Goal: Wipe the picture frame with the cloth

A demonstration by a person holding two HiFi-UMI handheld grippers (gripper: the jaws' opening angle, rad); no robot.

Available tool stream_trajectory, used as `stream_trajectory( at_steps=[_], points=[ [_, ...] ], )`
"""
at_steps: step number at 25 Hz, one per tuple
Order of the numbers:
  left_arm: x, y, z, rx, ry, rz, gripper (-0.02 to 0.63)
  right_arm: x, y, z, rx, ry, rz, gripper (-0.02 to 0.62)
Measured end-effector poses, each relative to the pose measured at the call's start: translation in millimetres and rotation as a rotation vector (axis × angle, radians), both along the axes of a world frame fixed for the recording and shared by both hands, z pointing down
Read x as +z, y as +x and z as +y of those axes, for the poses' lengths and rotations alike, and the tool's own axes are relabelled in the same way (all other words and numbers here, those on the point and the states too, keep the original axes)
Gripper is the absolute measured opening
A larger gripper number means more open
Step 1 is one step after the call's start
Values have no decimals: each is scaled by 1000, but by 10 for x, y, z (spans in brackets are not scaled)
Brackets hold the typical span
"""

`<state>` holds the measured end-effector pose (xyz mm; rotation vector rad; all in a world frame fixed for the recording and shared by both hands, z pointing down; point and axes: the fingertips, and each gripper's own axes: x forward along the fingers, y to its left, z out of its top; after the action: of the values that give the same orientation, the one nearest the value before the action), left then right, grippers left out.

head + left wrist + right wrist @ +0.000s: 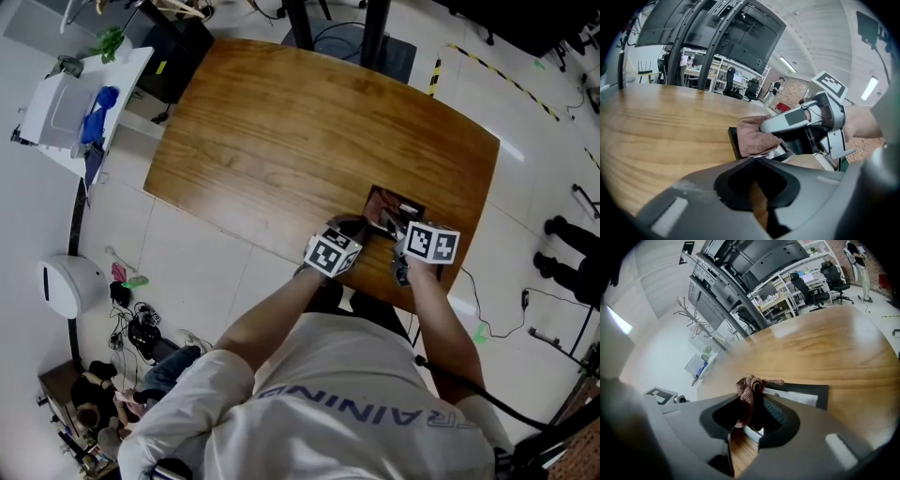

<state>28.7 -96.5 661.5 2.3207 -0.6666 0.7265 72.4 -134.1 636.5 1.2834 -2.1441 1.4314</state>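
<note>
wiping seemed in hand: right gripper [751, 405] pinched the cloth [749, 387] on the frame [811, 393] at table's [309, 141] five o'clock; left gripper [754, 160] sat pressed together, empty. next needed a sweep across.

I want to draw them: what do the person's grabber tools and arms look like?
The left hand-held gripper and the right hand-held gripper are grey with dark insides. Each carries a white cube with black square markers. The person wears a pale short-sleeved T-shirt, and a black cable runs past the right arm.
</note>
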Motion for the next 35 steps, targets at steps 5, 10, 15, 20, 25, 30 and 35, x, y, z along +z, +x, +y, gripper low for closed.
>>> stream_trajectory(
  at_steps=[5, 10, 15, 20, 25, 30, 35],
  points=[
    [8, -5, 4, -1, 3, -2, 3, 25, 276, 110, 23, -14, 29, 110],
    [0, -12, 10, -5, 3, -1, 3, -30, 596, 253, 53, -16, 102, 110],
    [-5, -16, 5, -7, 7, -3, 3, -41, 941, 449, 65, -9, 137, 110],
    [0, -31, 4, -12, 1, 0, 3, -7, 1014, 489, 95, -10, 114, 110],
    [-31, -44, -57, -29, -36, 28, 5, 13, 1008, 493, 93, -6, 109, 110],
    [-253, 39, -566, -10, 23, 54, 4, -6, 994, 481, 86, 8, 116, 110],
    [-148, 227, -792, 134, 16, -18, 3, 10, 966, 506, 83, 8, 113, 110]
  ],
)
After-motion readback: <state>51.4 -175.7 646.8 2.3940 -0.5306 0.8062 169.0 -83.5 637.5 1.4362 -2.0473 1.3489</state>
